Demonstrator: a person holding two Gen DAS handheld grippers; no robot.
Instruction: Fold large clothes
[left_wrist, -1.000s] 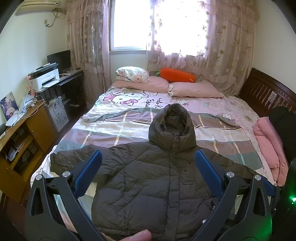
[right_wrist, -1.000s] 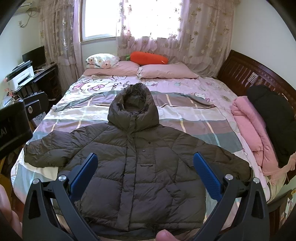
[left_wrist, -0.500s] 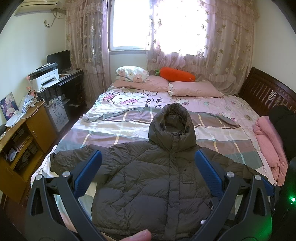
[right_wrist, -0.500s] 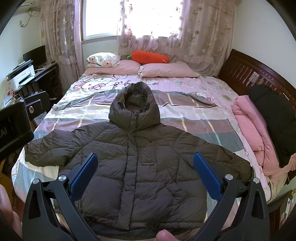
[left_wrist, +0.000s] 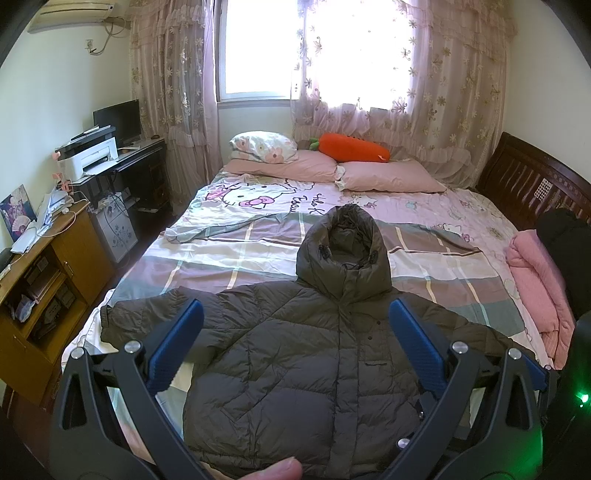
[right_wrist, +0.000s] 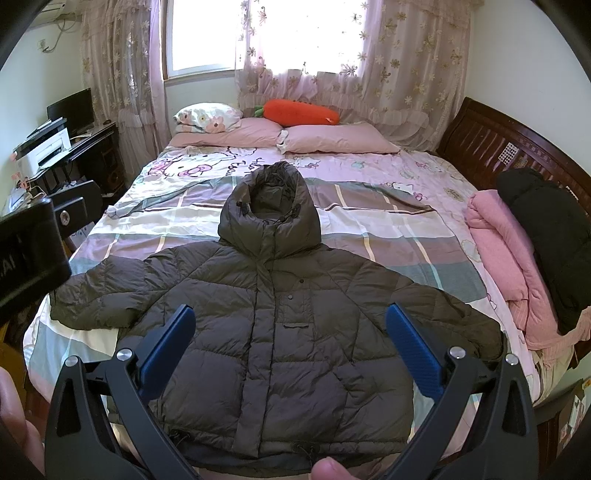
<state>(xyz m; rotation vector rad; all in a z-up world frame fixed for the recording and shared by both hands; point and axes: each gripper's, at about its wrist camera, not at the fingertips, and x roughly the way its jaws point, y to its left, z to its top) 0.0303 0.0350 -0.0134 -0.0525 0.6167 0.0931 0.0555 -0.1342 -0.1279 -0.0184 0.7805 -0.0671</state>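
The bed carries the jacket flat and face up at its foot end, hood toward the pillows, sleeves spread to both sides. Your left gripper and right gripper hover above the jacket, jaws spread wide, holding nothing. Risks: the puffy fill may slip from a shallow pinch; the sleeve near the bed's edge could slide off; you might snag the hem cord.

Daylight floods in through the window and sheer curtains, which are blown out to white glare. The bed is evenly lit with soft shadows. Fisheye bending curves the walls, and the corners fall to black; focus stays sharp.
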